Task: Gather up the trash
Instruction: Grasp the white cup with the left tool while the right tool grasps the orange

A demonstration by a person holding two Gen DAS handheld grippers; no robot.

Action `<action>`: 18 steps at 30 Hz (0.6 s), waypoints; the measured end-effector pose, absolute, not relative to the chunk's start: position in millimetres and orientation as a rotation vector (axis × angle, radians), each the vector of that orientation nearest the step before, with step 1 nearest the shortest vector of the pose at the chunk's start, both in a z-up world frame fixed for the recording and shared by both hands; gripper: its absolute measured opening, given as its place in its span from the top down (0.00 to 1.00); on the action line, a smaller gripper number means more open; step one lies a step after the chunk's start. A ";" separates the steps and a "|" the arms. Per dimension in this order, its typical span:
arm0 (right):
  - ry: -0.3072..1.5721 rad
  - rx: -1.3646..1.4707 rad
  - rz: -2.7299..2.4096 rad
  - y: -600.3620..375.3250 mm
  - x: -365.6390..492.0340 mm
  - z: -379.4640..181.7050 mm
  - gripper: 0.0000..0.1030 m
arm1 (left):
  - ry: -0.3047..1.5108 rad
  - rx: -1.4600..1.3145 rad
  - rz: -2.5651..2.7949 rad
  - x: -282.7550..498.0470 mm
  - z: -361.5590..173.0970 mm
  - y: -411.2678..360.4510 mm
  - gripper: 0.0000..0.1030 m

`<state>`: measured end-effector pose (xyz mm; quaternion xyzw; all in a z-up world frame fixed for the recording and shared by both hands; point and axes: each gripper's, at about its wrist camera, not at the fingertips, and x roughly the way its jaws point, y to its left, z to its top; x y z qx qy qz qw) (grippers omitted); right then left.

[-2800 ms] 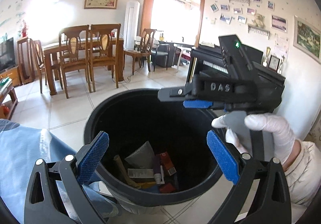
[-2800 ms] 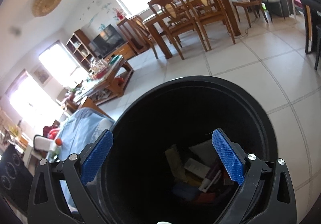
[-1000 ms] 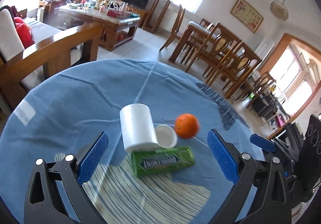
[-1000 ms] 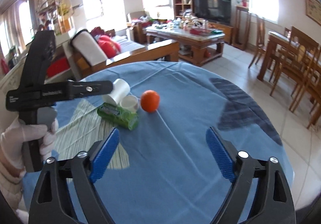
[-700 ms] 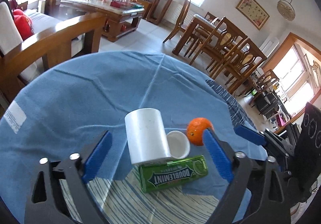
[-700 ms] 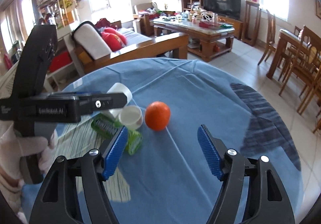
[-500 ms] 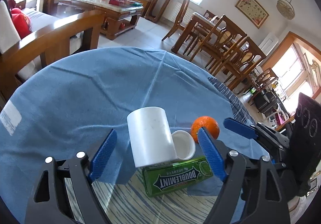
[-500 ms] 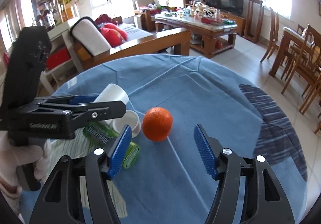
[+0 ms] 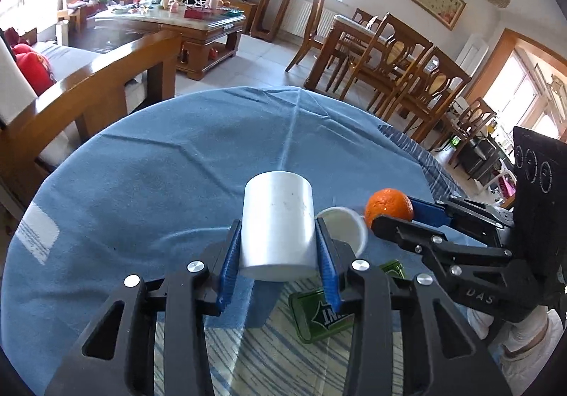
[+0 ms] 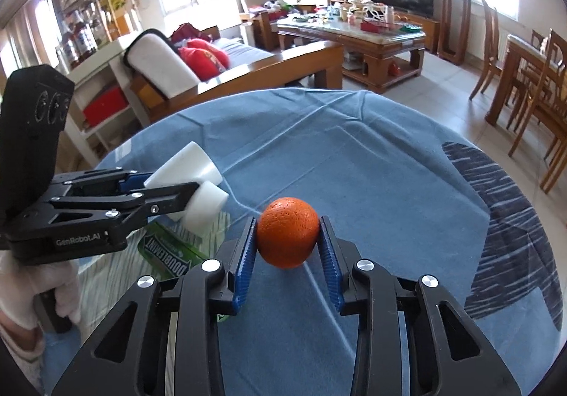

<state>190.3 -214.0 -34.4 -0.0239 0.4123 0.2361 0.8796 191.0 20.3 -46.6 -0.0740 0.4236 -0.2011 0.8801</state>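
Both grippers have closed since half a second ago: left gripper (image 9: 280, 268) clamps the white cup (image 9: 278, 226), right gripper (image 10: 287, 263) clamps the orange (image 10: 287, 232), both on the desk (image 10: 372, 165). Lift-off is next.

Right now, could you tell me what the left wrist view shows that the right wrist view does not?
Only the left wrist view shows the left gripper from behind, its blue pads pressed on both sides of the large white cup, and the small white cup open toward the camera. Only the right wrist view shows the right gripper closed on the orange with pads on both sides, and the readable gum pack lettering. Both show the cups, orange, gum pack and blue tablecloth.
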 end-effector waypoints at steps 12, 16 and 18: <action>0.838 0.022 0.492 -226.4 178.6 -27.3 0.67 | 0.788 -0.220 -0.469 181.5 -32.9 30.0 0.62; 0.807 0.055 0.493 -238.5 157.3 -14.4 0.67 | 0.724 -0.220 -0.507 167.1 -14.6 22.6 0.62; 0.788 0.071 0.493 -245.9 144.1 -6.6 0.67 | 0.691 -0.218 -0.536 152.3 -2.6 14.6 0.62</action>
